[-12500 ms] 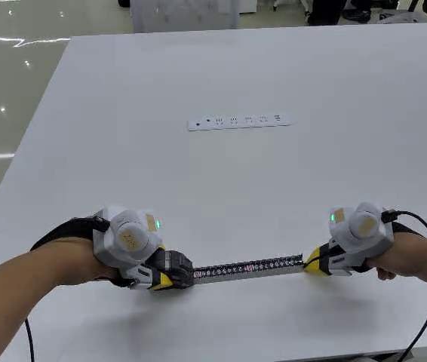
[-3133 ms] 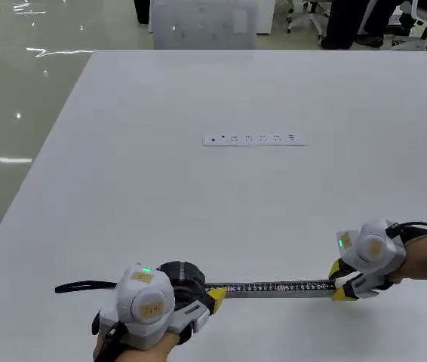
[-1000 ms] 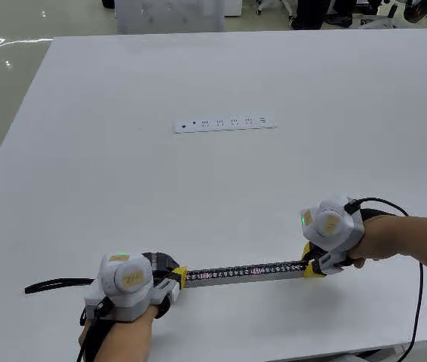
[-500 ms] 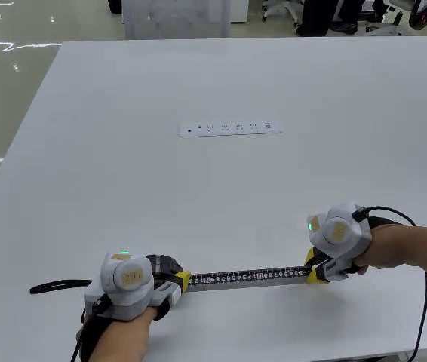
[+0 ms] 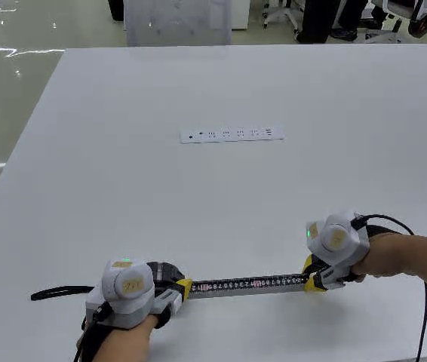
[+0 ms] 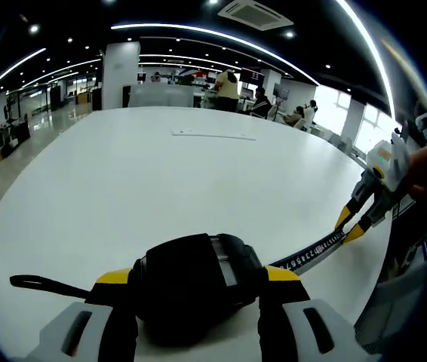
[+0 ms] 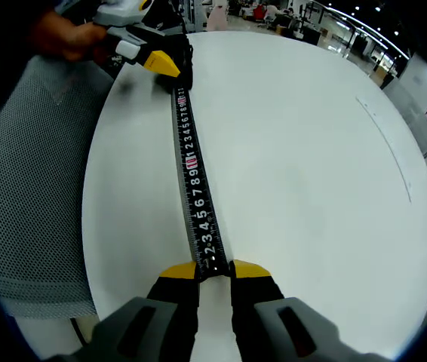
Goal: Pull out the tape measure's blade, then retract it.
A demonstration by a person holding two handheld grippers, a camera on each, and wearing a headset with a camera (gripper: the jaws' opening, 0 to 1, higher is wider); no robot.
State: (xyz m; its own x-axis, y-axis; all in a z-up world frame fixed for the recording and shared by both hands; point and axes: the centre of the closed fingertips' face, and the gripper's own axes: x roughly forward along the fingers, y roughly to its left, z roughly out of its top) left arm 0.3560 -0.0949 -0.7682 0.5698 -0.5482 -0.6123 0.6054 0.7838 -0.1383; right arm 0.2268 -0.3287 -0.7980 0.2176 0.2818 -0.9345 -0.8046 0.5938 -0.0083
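The case (image 5: 164,274) of the tape measure lay at the near left of the white bench (image 5: 198,204); the left tool (image 6: 197,280) was closed on it, 1 yellow-tipped jaw on each side of the black body; a black strap (image 5: 58,292) trailed from the case to the left, flat on the bench. The blade (image 7: 193,170) was drawn out to the right, running low along the bench's near edge, its printed digits facing up. At the near right the right tool (image 7: 213,269) pinched the blade's free end between its 2 jaws, which stood almost together, with the digit 2 just beyond them. The 2 tools were well apart, with the blade straight between them. A white power strip (image 5: 231,135) lay flat farther back, near the bench's middle and well apart from both tools.
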